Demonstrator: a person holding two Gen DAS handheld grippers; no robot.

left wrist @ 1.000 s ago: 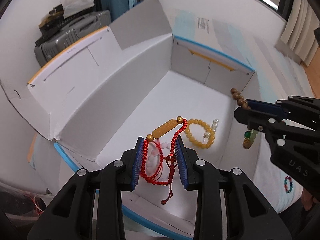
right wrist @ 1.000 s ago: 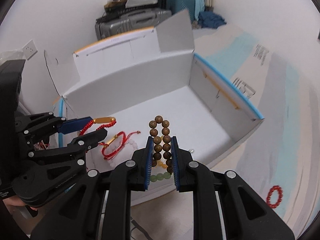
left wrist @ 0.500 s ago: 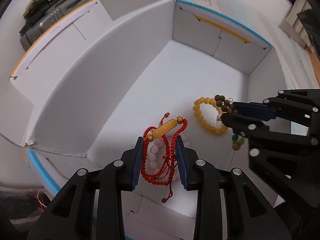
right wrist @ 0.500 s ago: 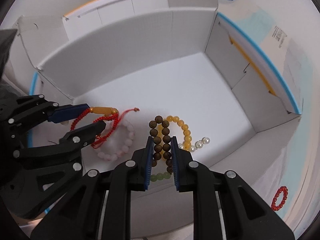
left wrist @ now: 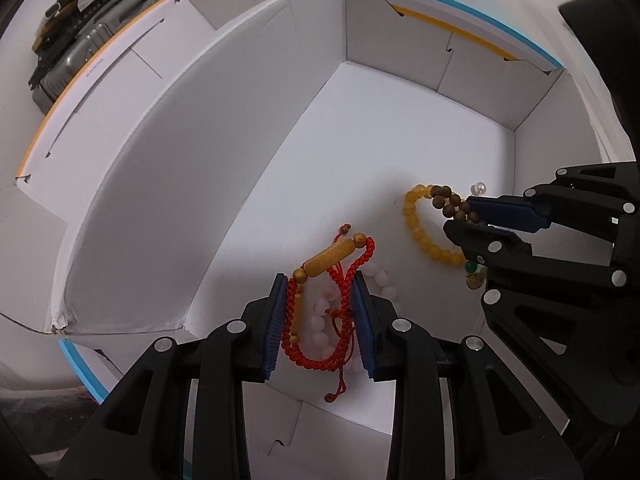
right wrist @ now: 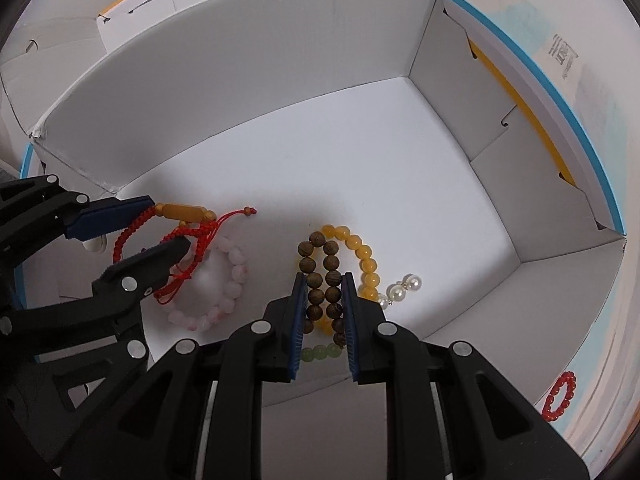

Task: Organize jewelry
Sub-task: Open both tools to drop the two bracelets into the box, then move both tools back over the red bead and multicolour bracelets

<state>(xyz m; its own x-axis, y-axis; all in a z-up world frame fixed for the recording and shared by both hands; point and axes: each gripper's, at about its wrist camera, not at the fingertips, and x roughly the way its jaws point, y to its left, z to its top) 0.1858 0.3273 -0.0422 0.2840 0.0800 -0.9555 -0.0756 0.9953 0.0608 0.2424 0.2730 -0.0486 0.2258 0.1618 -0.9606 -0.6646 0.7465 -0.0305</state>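
Note:
My left gripper (left wrist: 319,280) is shut on a red cord bracelet (left wrist: 320,312) with a gold tube bead and holds it low inside the white cardboard box (left wrist: 160,184). It also shows in the right wrist view (right wrist: 188,236). My right gripper (right wrist: 322,280) is shut on a brown wooden bead bracelet (right wrist: 320,276) with green beads, just over a yellow bead bracelet (right wrist: 366,260). On the box floor lie a pink bead bracelet (right wrist: 228,284) and pearl earrings (right wrist: 404,286).
The box walls (right wrist: 248,60) stand high around both grippers, with blue-edged flaps (right wrist: 540,92). A red bead bracelet (right wrist: 560,396) lies outside the box at the right. Suitcases (left wrist: 76,28) stand behind the box.
Both grippers have moved down into the box with their bracelets, closer to the floor and to the jewelry lying there.

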